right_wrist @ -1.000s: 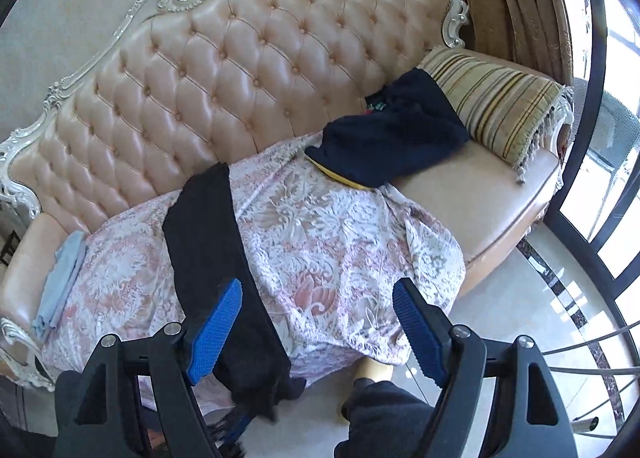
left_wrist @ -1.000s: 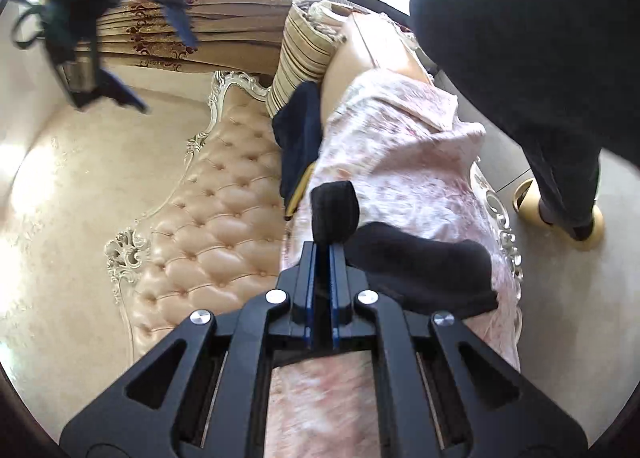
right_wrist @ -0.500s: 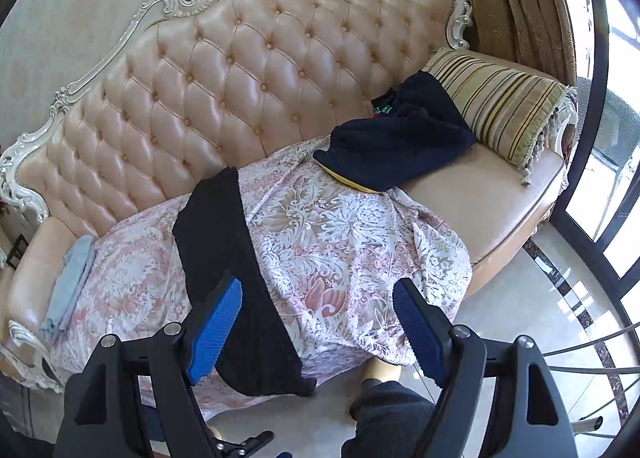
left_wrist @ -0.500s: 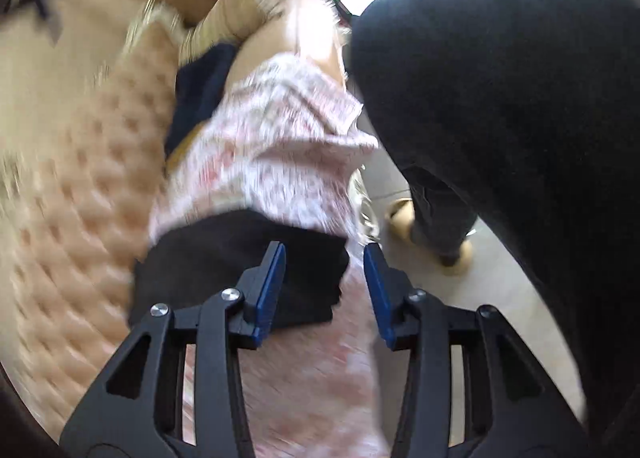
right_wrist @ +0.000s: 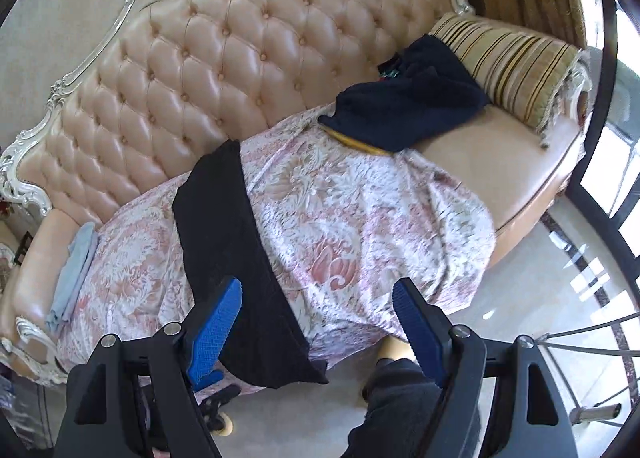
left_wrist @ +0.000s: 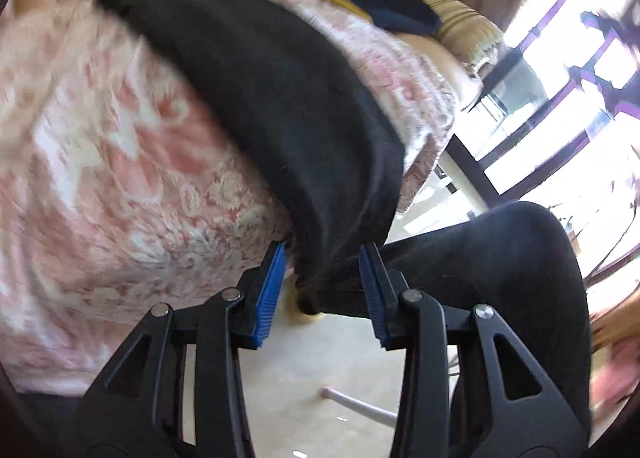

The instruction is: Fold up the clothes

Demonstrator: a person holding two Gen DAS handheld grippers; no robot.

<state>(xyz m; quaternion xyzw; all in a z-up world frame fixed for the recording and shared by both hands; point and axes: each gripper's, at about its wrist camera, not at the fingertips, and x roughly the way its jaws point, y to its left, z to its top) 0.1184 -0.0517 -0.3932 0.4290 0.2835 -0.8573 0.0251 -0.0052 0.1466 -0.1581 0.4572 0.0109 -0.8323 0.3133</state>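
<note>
A long black garment lies across the pink floral cover of the sofa, its near end hanging over the front edge. In the left wrist view the same garment fills the middle. My left gripper is open, its blue pads on either side of the garment's hanging end, not closed on it. My right gripper is open and empty, held above the sofa's front edge, over the garment's lower part.
A dark navy garment lies at the sofa's right end against a striped cushion. A light blue folded cloth lies at the left end. The tufted backrest rises behind. The person's dark trouser leg stands close by the sofa front.
My left gripper opened, let go of the black garment, and swung down to the garment's hanging end at the sofa front. The right gripper stayed open and shifted slightly.
</note>
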